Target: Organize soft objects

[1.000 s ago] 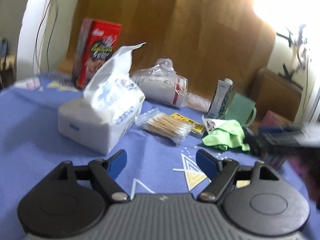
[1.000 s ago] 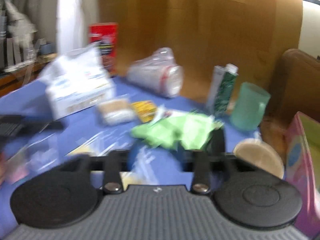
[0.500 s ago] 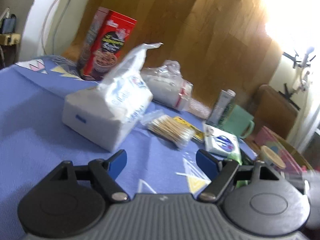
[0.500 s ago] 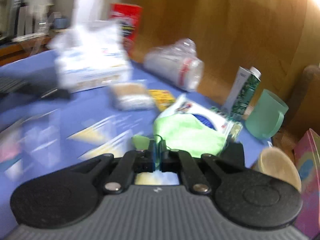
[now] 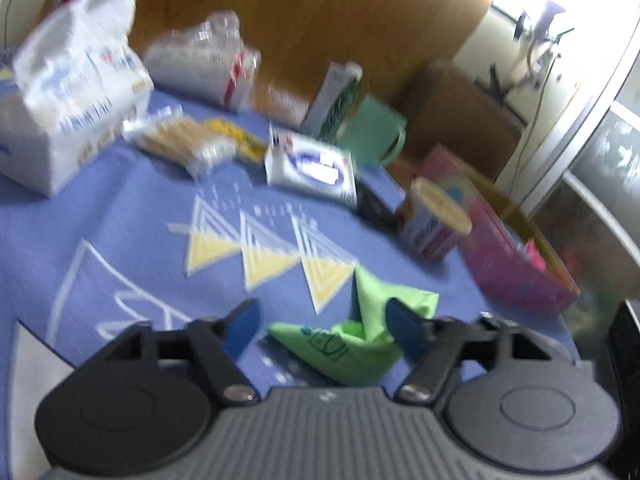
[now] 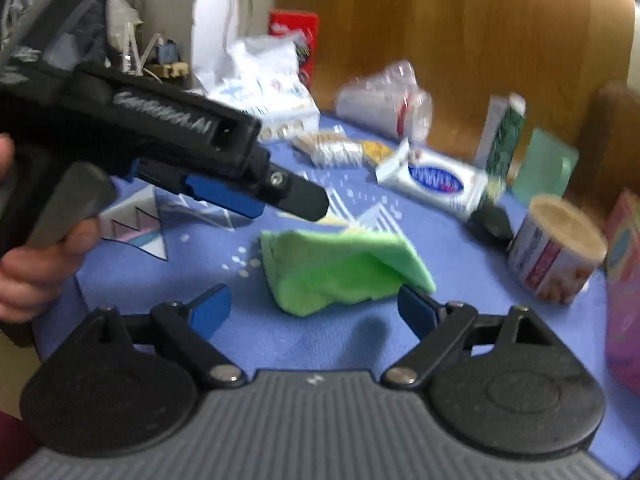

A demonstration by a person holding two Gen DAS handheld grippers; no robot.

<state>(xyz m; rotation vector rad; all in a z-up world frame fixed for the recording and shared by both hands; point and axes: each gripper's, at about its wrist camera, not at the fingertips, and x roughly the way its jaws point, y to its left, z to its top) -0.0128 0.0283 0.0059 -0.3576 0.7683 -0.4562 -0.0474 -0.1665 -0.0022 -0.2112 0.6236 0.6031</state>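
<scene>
The green cloth [image 6: 340,268] lies crumpled on the blue tablecloth [image 6: 460,320], toward the near edge of the tabletop and well apart from the clutter along the far edge. It is gripped by neither tool. The right gripper [image 6: 314,312] stands with its jaws wide apart, just short of the cloth and facing it. The left gripper [image 5: 320,326] is likewise spread wide, its blue pads either side of the cloth in its own view; contact cannot be confirmed. Judgement: the cloth has been set out on bare fabric to give both tools room for folding or flattening.

The tissue pack [image 5: 72,92], cotton swabs [image 5: 180,144] and wipes packet [image 5: 316,168] remain grouped at the far side.

Both views are motion-blurred; package lettering is illegible. The left tool's body crosses the right view and hides part of the tabletop's left side. The pink box [image 5: 516,256] is cut off at the right edge.
</scene>
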